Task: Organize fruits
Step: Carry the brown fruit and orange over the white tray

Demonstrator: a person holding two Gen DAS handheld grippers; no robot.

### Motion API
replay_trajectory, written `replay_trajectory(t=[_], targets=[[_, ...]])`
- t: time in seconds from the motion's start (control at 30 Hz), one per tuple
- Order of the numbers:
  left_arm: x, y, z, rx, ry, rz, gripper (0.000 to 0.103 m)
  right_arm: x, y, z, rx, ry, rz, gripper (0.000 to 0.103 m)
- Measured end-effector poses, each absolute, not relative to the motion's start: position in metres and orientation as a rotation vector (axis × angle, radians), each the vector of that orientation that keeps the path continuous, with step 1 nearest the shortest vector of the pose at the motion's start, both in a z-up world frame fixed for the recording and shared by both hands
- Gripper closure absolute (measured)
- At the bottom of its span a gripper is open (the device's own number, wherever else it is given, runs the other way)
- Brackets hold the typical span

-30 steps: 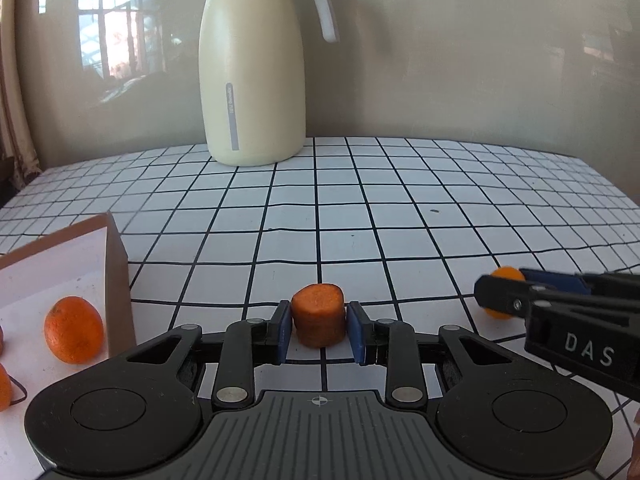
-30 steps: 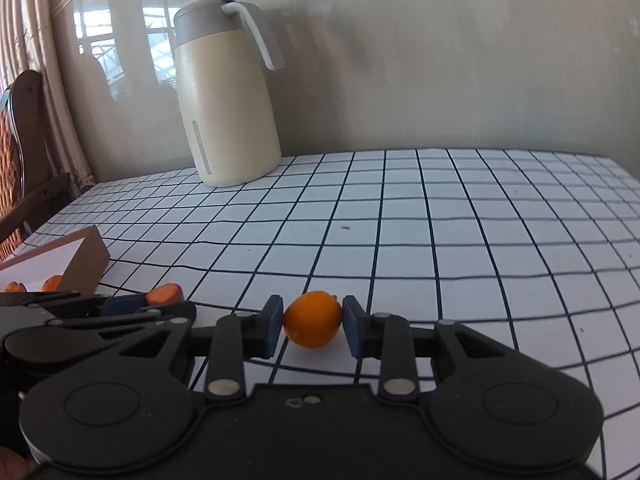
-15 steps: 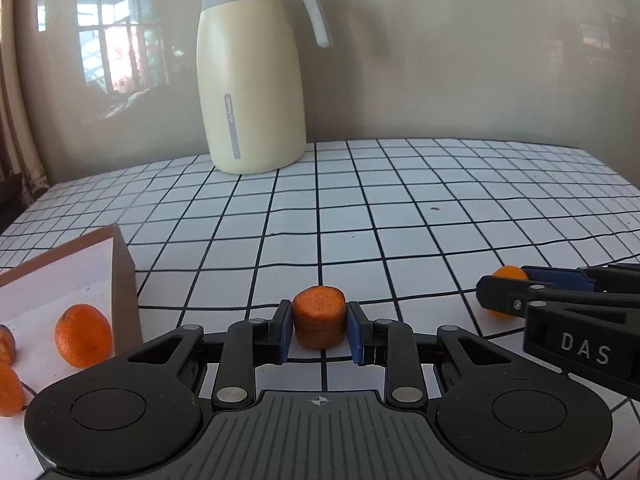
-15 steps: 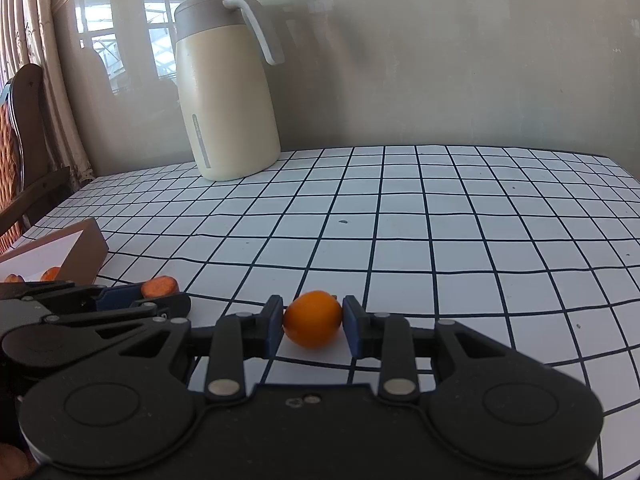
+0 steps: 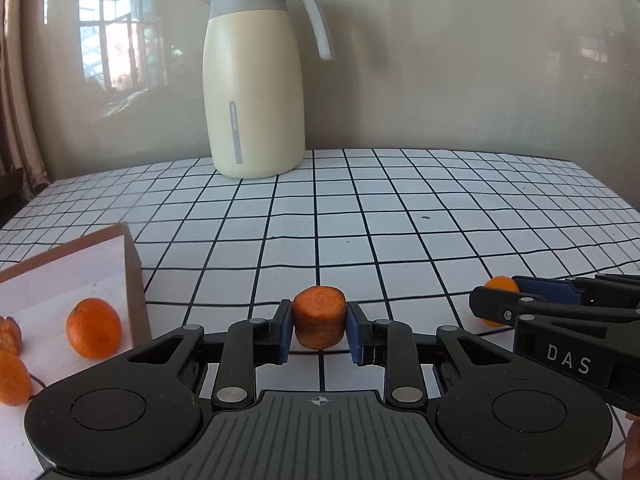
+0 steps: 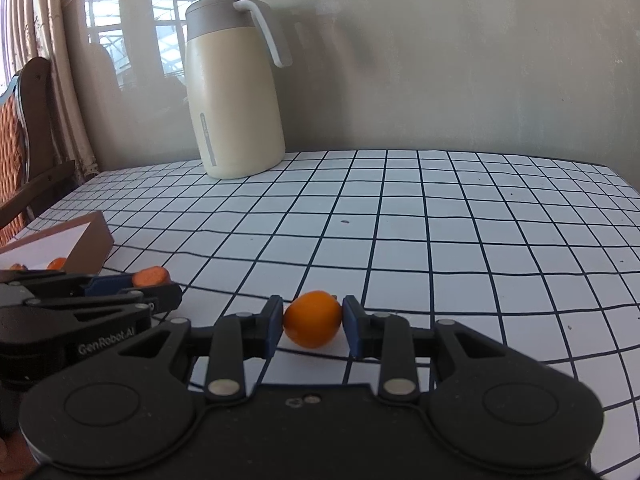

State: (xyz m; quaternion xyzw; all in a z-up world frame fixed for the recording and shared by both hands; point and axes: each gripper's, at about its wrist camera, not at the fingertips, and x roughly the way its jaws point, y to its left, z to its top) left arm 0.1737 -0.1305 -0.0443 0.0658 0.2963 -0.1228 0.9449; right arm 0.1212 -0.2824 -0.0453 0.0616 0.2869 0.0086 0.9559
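Note:
My left gripper (image 5: 319, 330) is shut on an orange carrot chunk (image 5: 319, 322), held just above the checked tablecloth. My right gripper (image 6: 312, 324) is shut on a small round orange (image 6: 313, 319). The two grippers sit side by side: the right one with its orange (image 5: 498, 286) shows at the right of the left wrist view, and the left one with the carrot chunk (image 6: 150, 276) at the left of the right wrist view. A brown cardboard box (image 5: 132, 264) with a white inside stands at the left and holds an orange (image 5: 93, 327) and other orange pieces (image 5: 12, 376).
A cream thermos jug (image 5: 254, 100) with a grey lid stands at the back of the table against the wall. The checked tablecloth (image 5: 400, 220) stretches to the right. A wooden chair (image 6: 24, 148) stands beyond the table's left edge.
Both grippers have risen and drawn back a little with their loads still held. The jug now shows whole, and more of the box's inside is in view.

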Motion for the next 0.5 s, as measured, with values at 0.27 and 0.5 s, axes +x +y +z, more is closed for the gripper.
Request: replay_trajectory(t=[0.27,0.5], targets=[[0.151,-0.121,-0.041,0.118,0.622,-0.287,0.075,0.099,-0.276,-0.033,0.115,0.568,0.071,0.079],[0.126,-0.109,-0.033,0.113,0.609,-0.308,0.075,0.078,-0.265,-0.017,0.105,0.535,0.12,0.079]])
